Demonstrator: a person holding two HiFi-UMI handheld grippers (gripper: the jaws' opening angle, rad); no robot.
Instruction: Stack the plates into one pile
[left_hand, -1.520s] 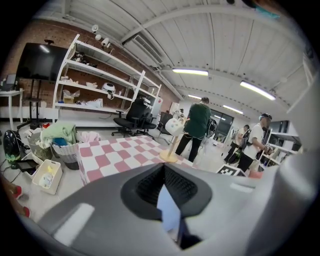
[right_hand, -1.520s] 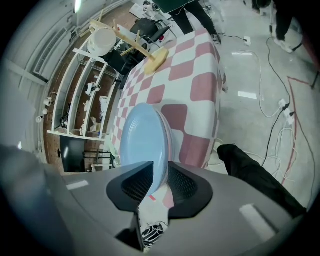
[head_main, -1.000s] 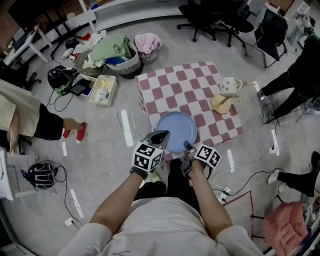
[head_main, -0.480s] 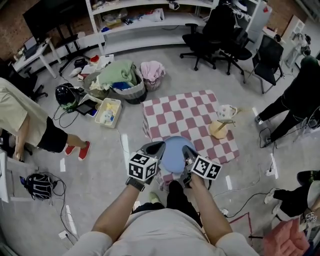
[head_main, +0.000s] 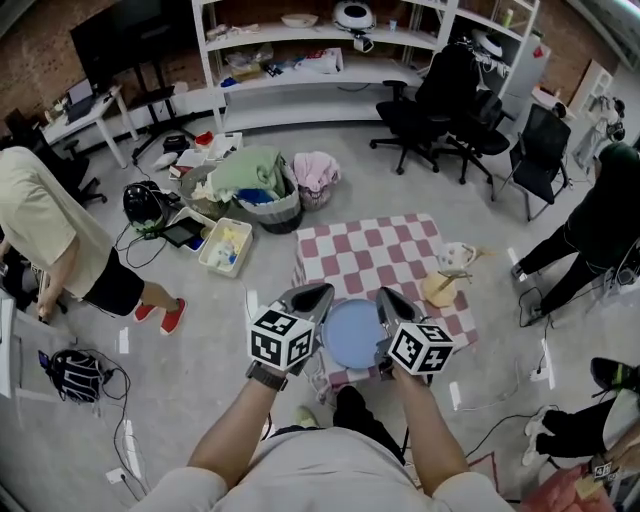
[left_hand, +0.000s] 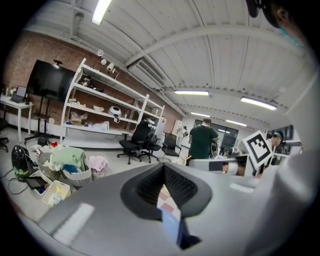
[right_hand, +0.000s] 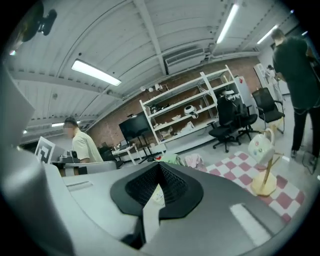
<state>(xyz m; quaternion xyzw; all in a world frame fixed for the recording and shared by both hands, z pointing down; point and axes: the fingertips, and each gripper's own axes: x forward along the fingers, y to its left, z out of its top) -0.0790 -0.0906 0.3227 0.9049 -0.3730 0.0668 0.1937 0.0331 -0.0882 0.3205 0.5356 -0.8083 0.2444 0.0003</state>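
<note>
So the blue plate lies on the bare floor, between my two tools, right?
Not the floor: the head view shows the blue plate lying on the checked cloth, between the left tool and the right tool.

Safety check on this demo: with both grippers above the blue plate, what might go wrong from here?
1. The blue plate lies at the checkered cloth's near edge; a clumsy descent by the left gripper or right gripper might nudge it off.
2. Both jaws look shut and empty; descending unopened would likely knock the rim, not grip it.
3. The mug stand is on the right gripper's side; a wide swing might tip it.
</note>
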